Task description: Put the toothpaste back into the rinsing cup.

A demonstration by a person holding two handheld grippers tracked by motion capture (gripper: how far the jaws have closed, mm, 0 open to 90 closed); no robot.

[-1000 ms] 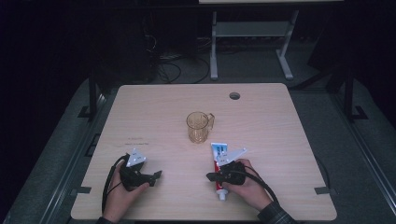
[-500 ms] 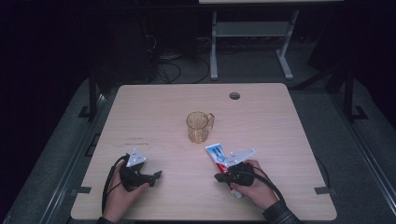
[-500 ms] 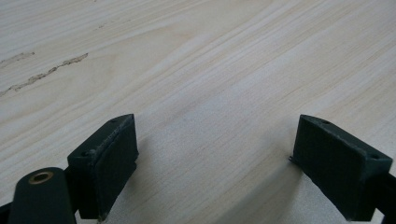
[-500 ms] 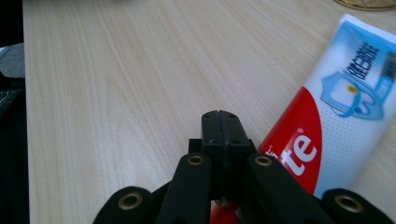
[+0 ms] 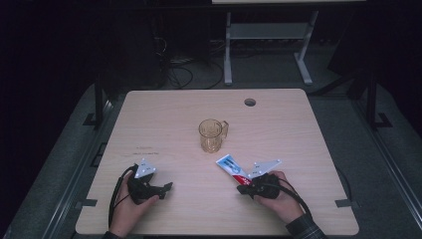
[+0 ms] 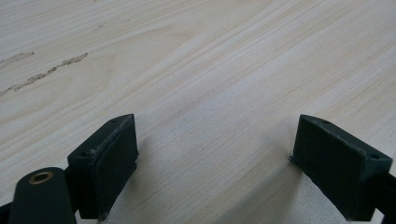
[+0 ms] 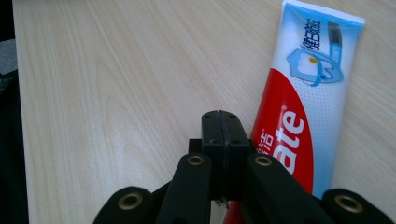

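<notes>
Since a second ago the toothpaste tube (image 5: 232, 168) has swung from pointing straight up the frame to slanting toward the upper left, and the right tool (image 5: 245, 189) has slid along with it, lower right of centre in the high view. The left tool (image 5: 166, 187) has kept its place at the lower left.

The right tool's jaws are pressed together with nothing between them, their closed tip lying against the tube's left edge in the right gripper view; it appears the person is nudging the tube round rather than gripping it, perhaps to line it up with the amber cup (image 5: 212, 134) standing above it at the centre of the desk (image 5: 298, 129). The tube lies flat on the desk, its crimped end nearest the cup, apart from it.

The left tool rests with its jaws wide apart over bare wood, apparently waiting.

On the tube's red band, white letters ending in "ate" can be read, with Chinese characters beside them and more on the pale-blue end.
</notes>
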